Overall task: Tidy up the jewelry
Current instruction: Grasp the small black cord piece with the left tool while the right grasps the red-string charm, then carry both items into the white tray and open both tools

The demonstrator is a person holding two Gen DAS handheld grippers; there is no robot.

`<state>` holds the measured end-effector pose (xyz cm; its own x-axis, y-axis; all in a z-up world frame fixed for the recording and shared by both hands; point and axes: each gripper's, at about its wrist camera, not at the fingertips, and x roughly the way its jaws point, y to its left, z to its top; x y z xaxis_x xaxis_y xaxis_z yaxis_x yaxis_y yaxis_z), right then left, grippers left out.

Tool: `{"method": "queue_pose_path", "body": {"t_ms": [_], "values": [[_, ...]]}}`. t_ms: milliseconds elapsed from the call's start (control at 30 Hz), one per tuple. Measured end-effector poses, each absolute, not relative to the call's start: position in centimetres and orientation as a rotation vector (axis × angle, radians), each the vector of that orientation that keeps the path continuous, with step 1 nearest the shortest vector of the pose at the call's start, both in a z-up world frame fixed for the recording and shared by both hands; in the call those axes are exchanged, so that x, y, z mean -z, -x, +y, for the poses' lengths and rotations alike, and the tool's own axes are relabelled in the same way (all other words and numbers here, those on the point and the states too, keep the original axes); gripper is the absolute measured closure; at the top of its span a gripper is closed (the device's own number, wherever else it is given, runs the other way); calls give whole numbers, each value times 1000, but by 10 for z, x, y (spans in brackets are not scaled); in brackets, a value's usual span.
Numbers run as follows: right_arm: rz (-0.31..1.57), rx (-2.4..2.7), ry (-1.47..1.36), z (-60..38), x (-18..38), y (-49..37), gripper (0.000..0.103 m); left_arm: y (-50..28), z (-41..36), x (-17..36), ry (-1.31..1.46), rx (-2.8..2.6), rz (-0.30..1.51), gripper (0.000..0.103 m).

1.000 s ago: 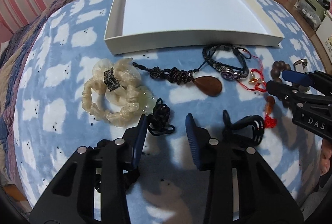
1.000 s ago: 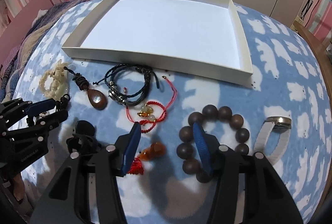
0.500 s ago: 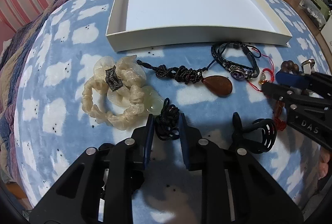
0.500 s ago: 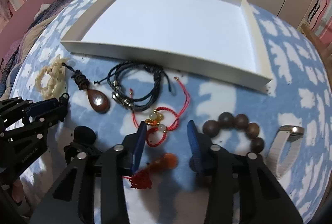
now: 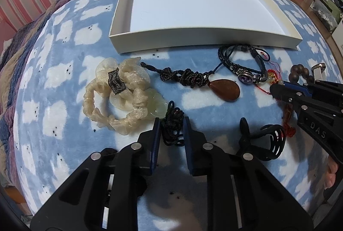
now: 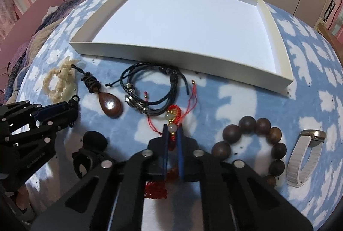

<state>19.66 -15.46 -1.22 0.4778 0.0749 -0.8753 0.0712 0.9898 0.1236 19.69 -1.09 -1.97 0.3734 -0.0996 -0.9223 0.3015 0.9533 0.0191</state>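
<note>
On the blue blanket (image 5: 53,85), left gripper (image 5: 170,123) clamped on black cord (image 5: 172,126), right gripper (image 6: 172,130) on red bracelet (image 6: 173,115)

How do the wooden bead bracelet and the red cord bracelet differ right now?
The wooden bead bracelet lies free on the blanket; the red cord bracelet is pinched in the right gripper. The wooden one has large dark brown beads; the red one is thin cord with small pale beads. Neither is in the white tray.

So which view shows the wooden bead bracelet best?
The right wrist view: the wooden bead bracelet lies nearly whole on the blanket beside the right gripper. The left wrist view shows only a few beads beyond that gripper's fingers.
</note>
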Motion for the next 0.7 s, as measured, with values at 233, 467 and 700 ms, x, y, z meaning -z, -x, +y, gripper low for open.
{"method": "queue_pose_path", "body": {"t_ms": [233, 467, 700], "values": [[1001, 19, -155, -165, -8, -192, 98, -196, -10, 5, -186, 248, 1134, 86], [908, 26, -158, -178, -40, -194, 98, -205, -15, -35, -181, 266, 1049, 86], [789, 45, -141, -193, -83, -221, 98, -238, -34, -76, -210, 285, 948, 86]]}}
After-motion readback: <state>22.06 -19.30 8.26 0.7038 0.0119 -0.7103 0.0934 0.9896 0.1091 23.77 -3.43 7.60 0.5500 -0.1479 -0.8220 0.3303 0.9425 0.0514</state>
